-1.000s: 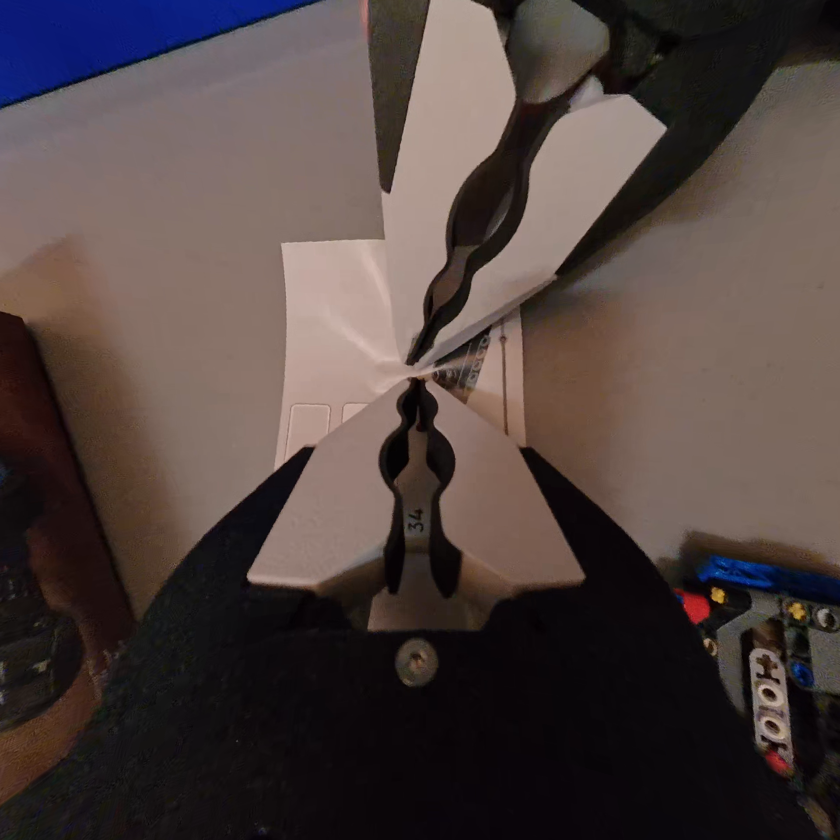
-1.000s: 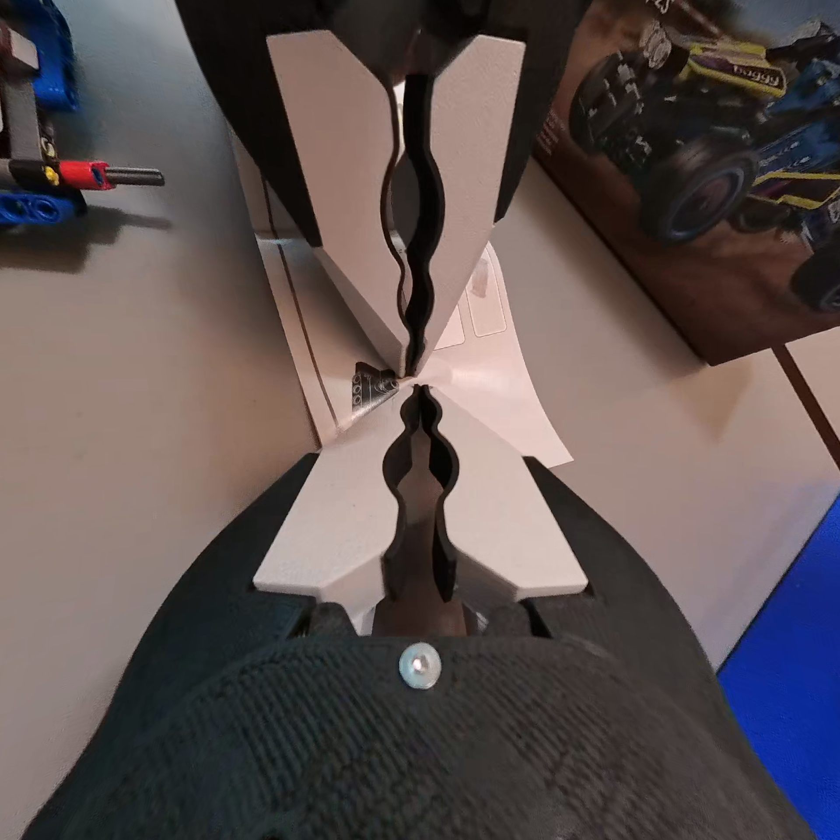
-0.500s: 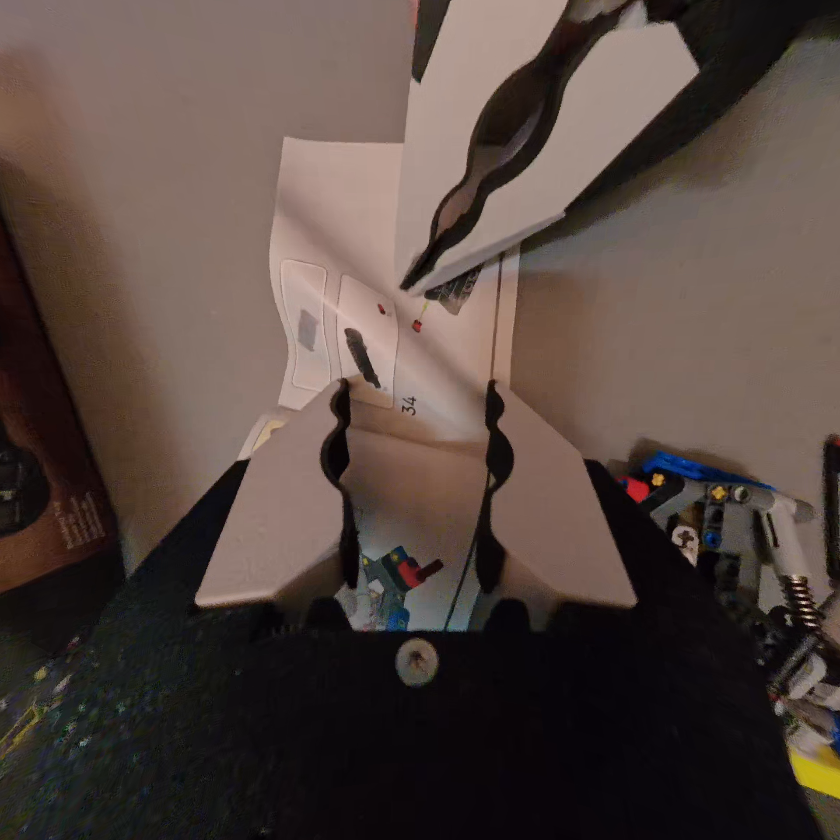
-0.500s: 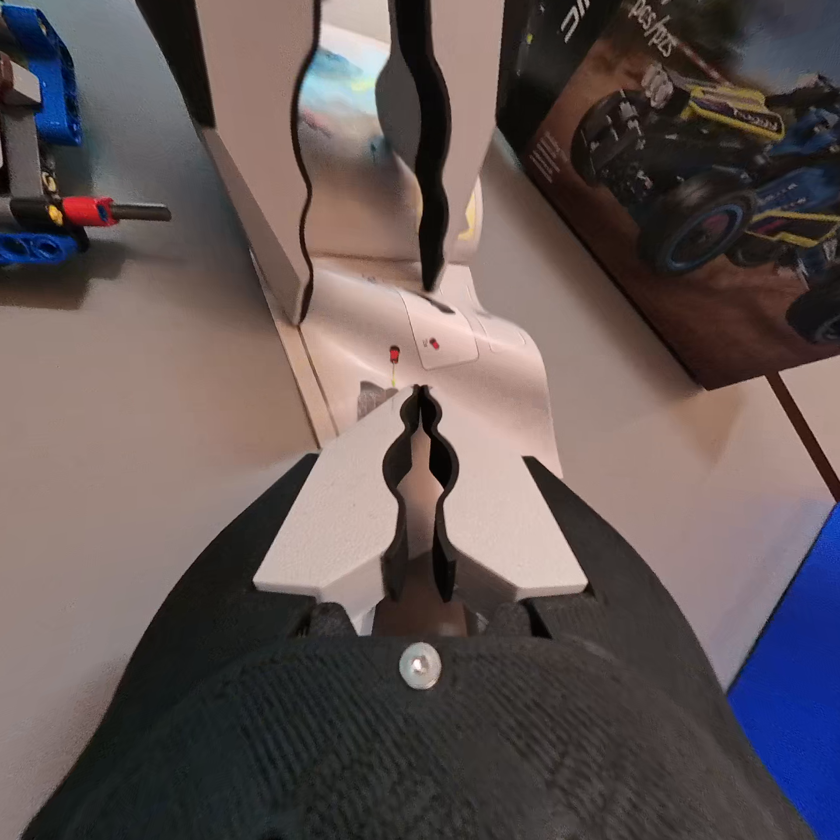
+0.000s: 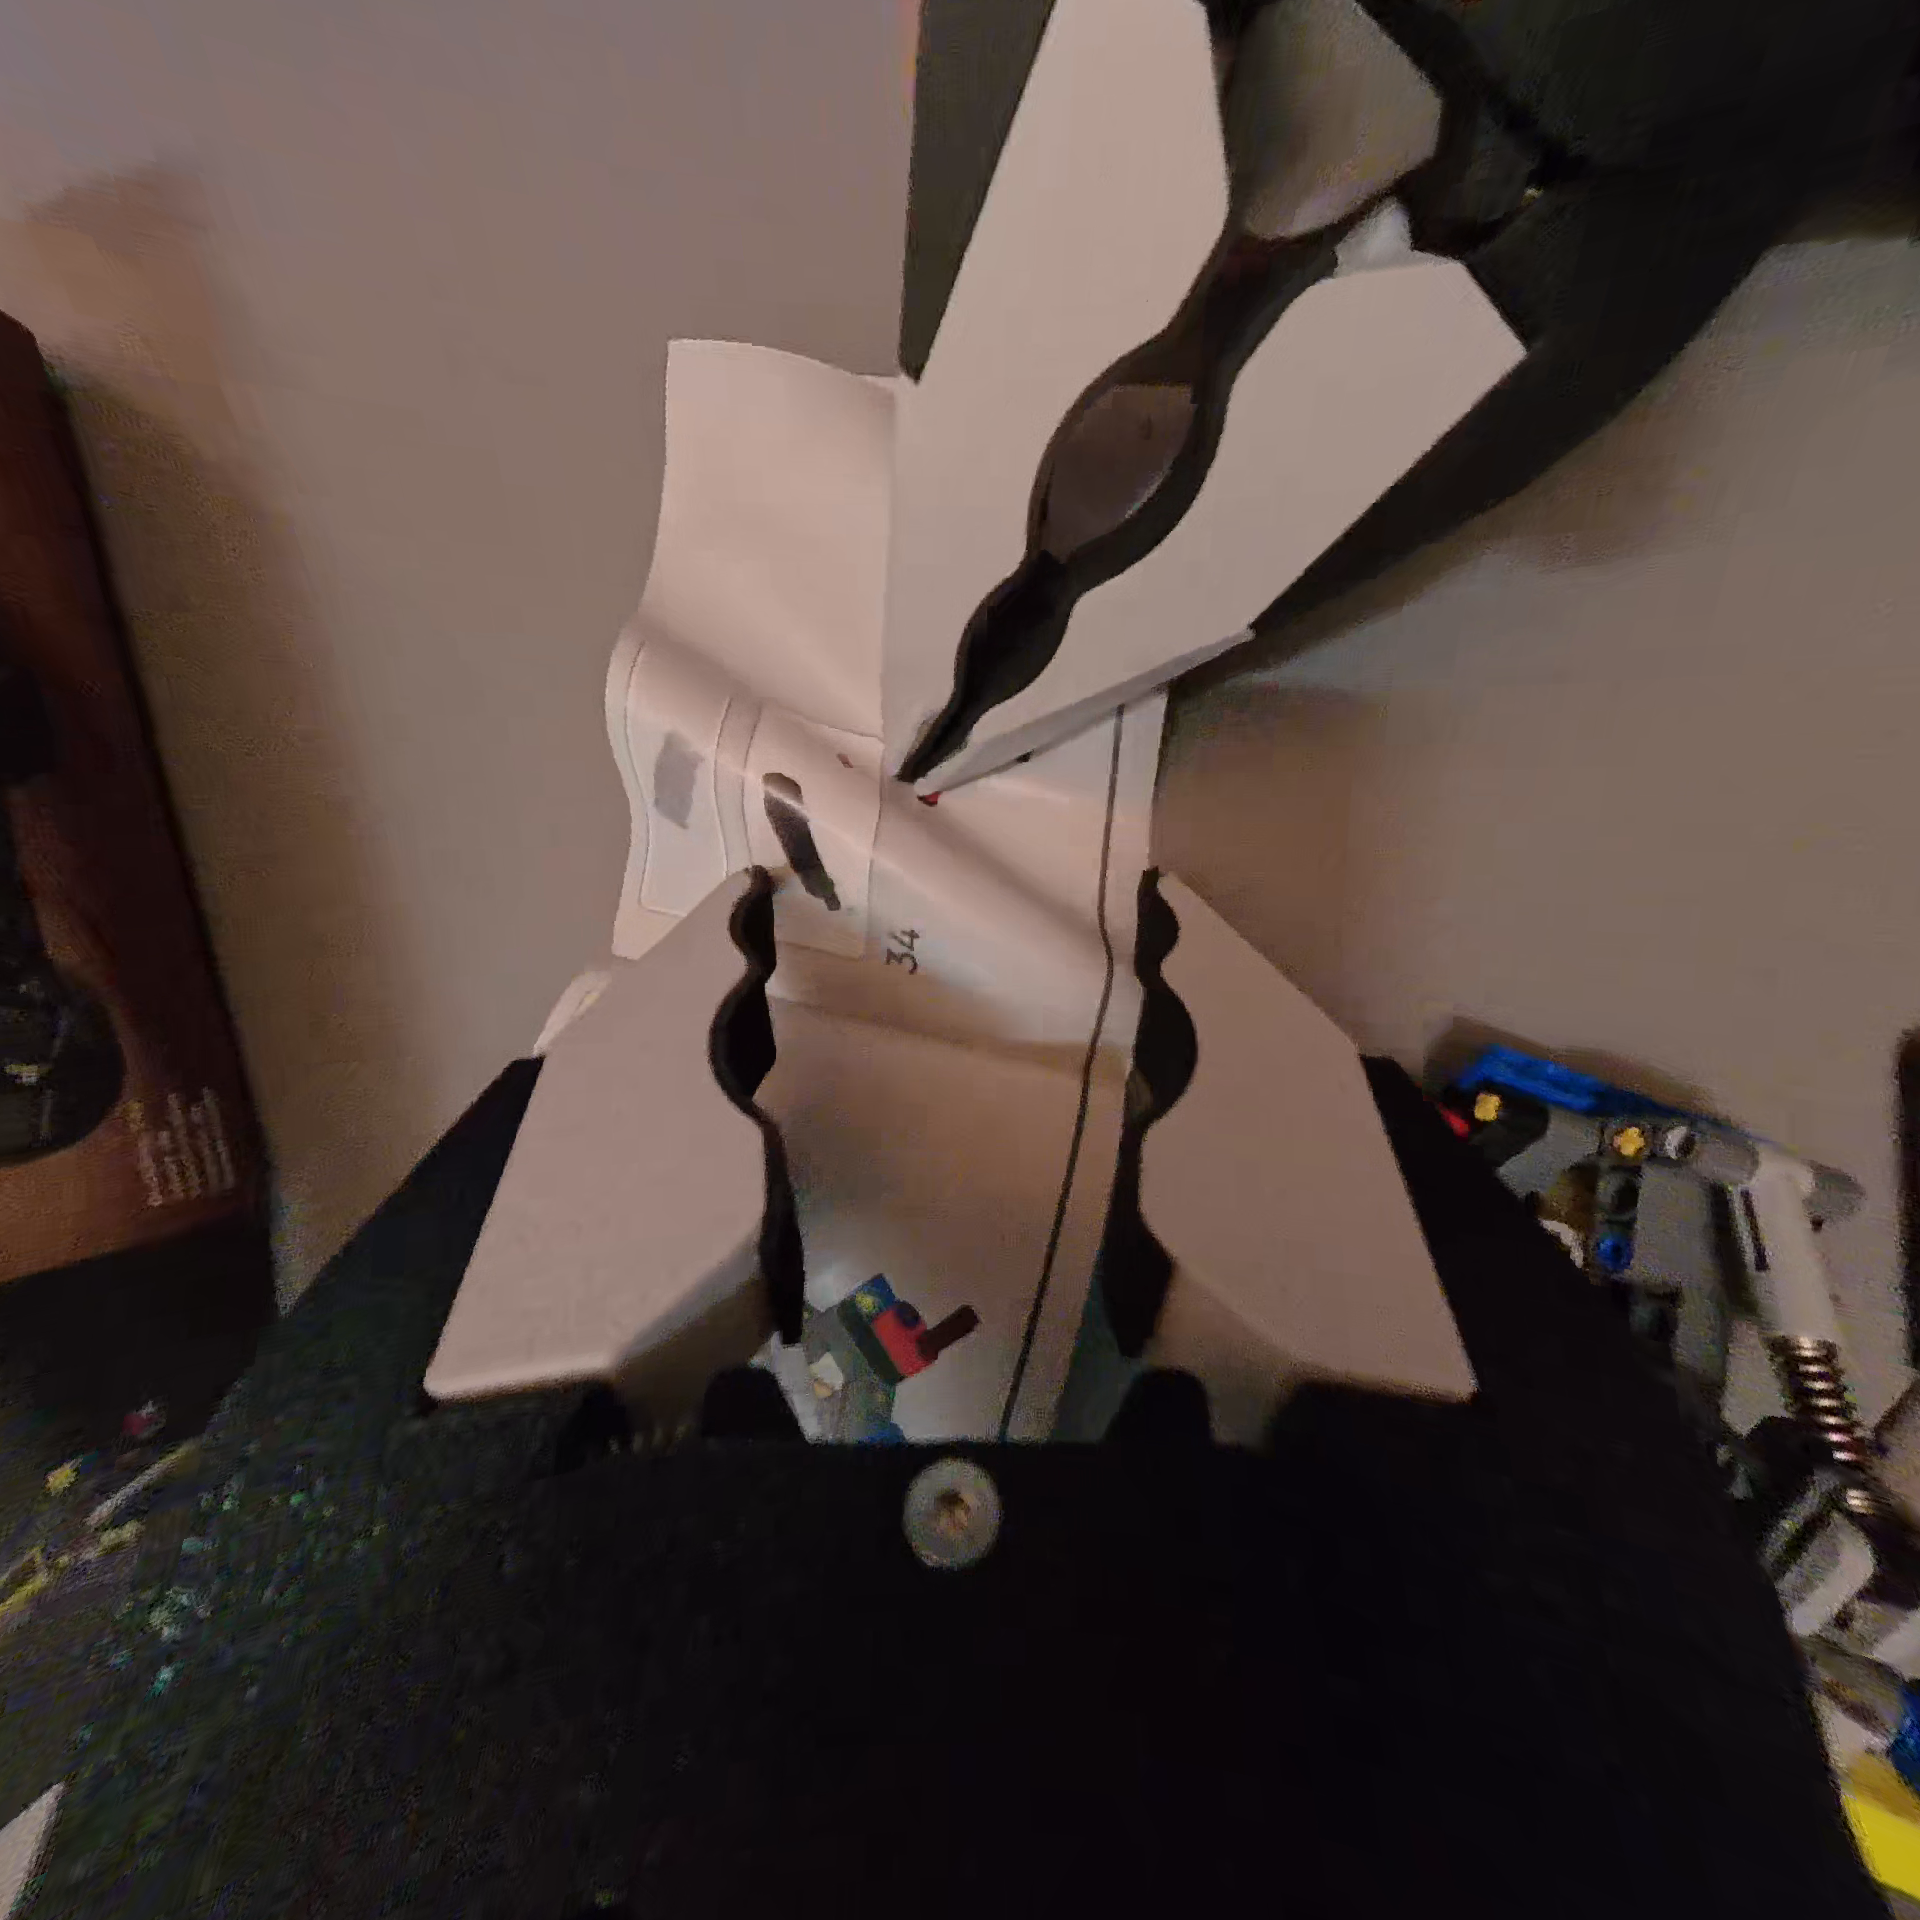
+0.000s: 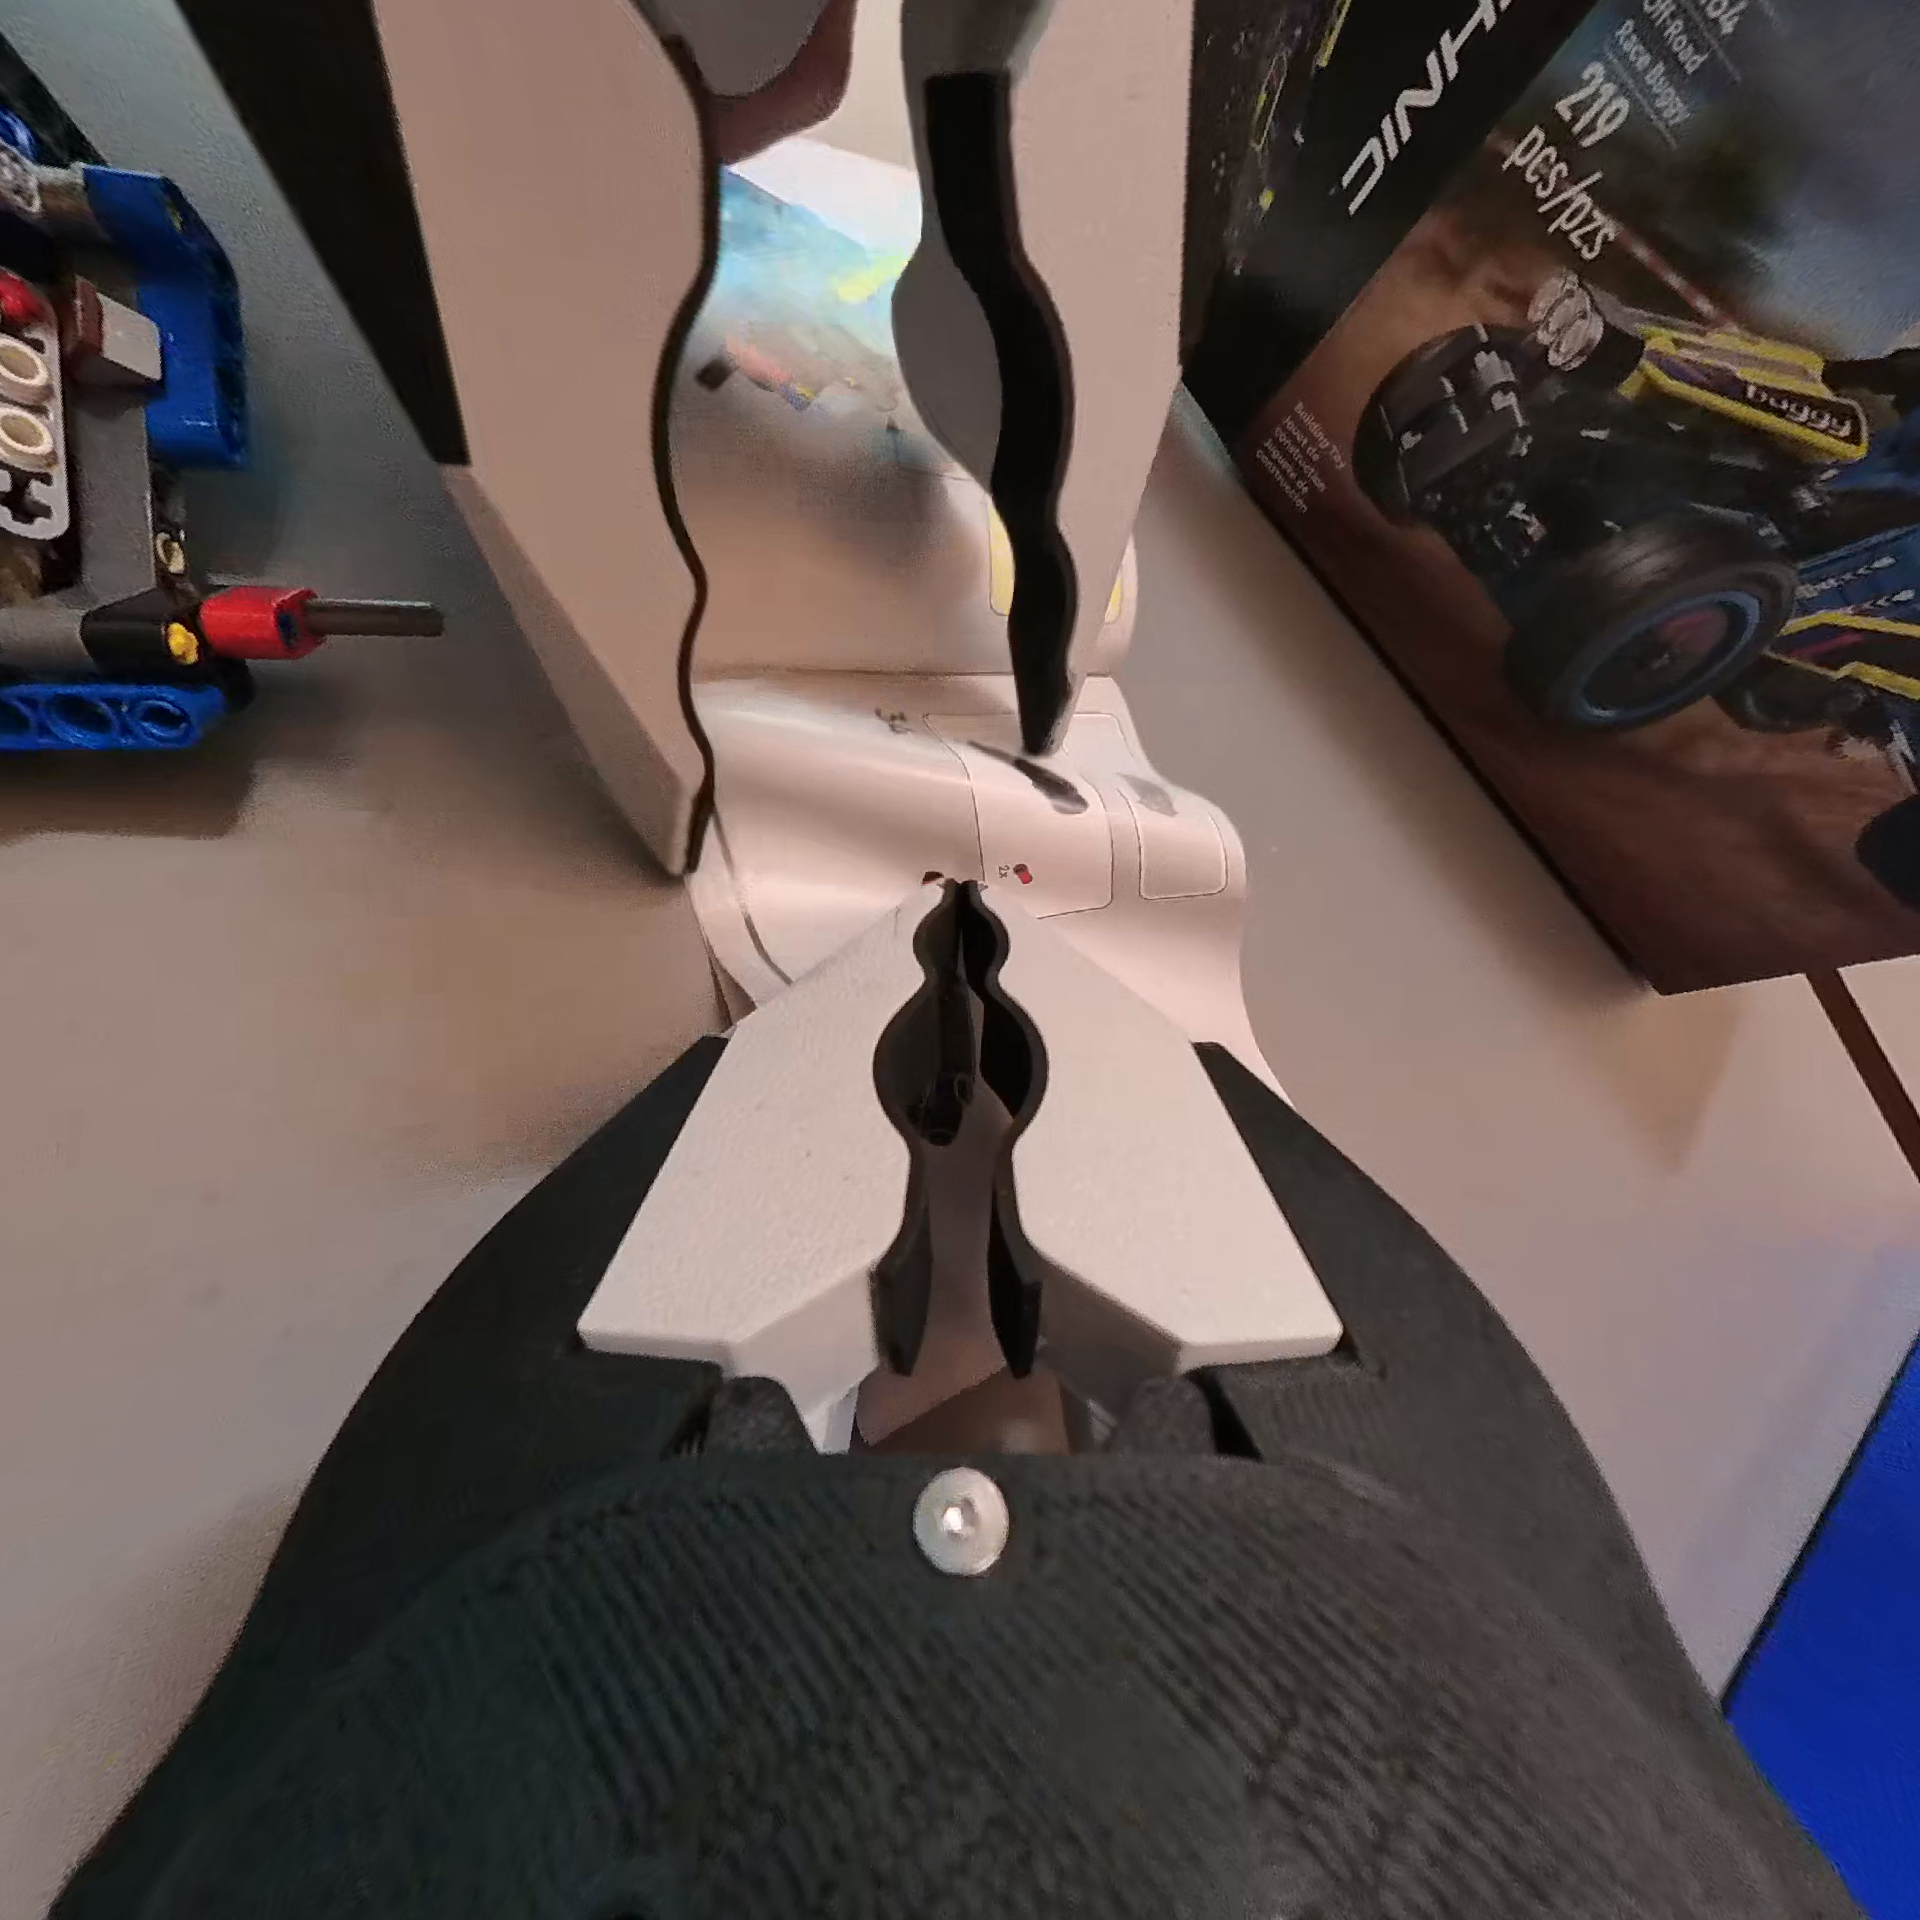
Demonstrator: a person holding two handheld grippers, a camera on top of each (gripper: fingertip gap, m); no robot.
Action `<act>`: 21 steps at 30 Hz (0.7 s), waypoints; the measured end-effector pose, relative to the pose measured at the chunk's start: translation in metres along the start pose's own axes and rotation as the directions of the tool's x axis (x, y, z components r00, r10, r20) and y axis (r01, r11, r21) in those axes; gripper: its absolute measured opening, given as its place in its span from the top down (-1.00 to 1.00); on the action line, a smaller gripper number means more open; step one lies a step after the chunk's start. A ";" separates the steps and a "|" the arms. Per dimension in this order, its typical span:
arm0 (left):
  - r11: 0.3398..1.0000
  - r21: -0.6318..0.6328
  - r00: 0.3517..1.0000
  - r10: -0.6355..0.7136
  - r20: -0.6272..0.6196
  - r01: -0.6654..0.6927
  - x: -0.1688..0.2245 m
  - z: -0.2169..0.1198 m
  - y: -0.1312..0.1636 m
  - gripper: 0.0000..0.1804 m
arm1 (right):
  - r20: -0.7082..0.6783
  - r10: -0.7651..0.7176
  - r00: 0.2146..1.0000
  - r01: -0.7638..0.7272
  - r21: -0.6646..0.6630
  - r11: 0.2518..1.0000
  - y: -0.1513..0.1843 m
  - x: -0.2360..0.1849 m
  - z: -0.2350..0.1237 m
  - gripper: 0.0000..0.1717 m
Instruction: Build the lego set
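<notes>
Left gripper (image 5: 951, 883): it was clamped on the instruction page (image 5: 769, 540) a second ago and now stands spread wide. Its fingers straddle the sheet and grip nothing.
Right gripper (image 6: 958, 896): unchanged and clenched. Its tips pinch the page, and creases fan out from the pinch.
Page: it lies on the grey table (image 5: 364, 416) at 12 o'clock from the left gripper, no longer bunched between two pinches. It bows upward near the right tips.
Toy box (image 6: 1558, 623): a printed carton at 2 o'clock in the right view, well apart from the jaws. Its contents are hidden.
Brick model (image 6: 114, 499): at 10 o'clock in the right view, resting on the table, untouched.
</notes>
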State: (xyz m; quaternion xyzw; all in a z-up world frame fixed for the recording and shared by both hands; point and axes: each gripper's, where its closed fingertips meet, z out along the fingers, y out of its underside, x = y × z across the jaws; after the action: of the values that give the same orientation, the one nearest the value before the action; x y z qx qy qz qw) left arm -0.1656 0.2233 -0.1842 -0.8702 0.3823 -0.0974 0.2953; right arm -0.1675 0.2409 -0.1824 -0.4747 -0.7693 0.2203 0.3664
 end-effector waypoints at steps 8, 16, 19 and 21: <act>0.973 0.074 0.972 -0.225 0.068 0.220 -0.032 -0.009 0.002 1.00 | -0.006 0.020 1.000 -0.020 0.035 0.999 -0.002 0.001 -0.001 1.00; 0.978 0.083 0.982 -0.191 0.009 0.190 -0.018 -0.010 -0.007 0.40 | 0.018 0.043 0.999 -0.043 0.021 0.999 0.000 0.001 -0.001 1.00; 0.997 -0.005 0.996 -0.083 -0.025 0.083 -0.002 -0.005 0.000 0.19 | 0.021 0.044 0.999 -0.044 0.018 0.999 0.000 0.001 -0.001 1.00; 0.999 -0.025 1.000 -0.022 0.007 0.022 0.002 -0.002 -0.004 0.19 | 0.029 0.053 0.998 -0.054 0.014 0.998 0.000 0.000 -0.001 1.00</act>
State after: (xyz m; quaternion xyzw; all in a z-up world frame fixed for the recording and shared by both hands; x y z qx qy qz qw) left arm -0.1622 0.2230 -0.1808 -0.8783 0.3728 -0.0931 0.2844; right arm -0.1667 0.2414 -0.1819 -0.4892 -0.7600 0.2424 0.3526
